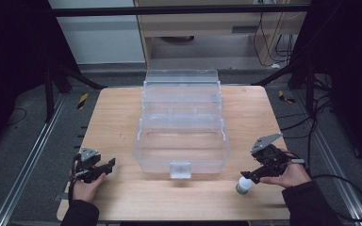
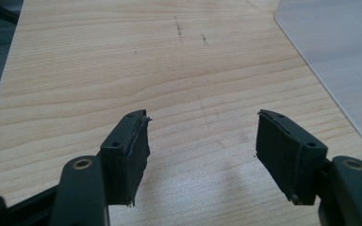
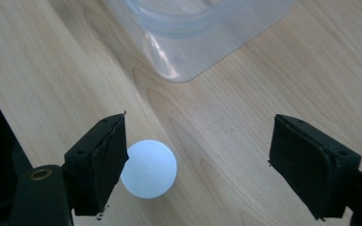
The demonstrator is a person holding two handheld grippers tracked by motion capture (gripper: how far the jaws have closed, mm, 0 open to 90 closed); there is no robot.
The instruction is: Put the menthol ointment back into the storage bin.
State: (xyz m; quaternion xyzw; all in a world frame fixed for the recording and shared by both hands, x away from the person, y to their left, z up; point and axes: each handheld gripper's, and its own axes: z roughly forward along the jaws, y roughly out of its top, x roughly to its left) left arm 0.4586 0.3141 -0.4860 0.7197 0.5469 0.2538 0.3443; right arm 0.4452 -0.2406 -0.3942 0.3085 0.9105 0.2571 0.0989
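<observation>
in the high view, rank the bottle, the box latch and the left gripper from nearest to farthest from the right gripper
1. Small white-capped bottle, just below the right gripper tips.
2. Latch on the clear box's front, mid-table.
3. Left gripper, across the table.

Bottle (image 3: 149, 168) body hidden beneath cap.

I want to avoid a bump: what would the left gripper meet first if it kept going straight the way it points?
Likely nothing soon. The left gripper is open and looks along bare wooden table. The clear plastic box lies off to one side of its line, though depth is hard to judge.
</observation>
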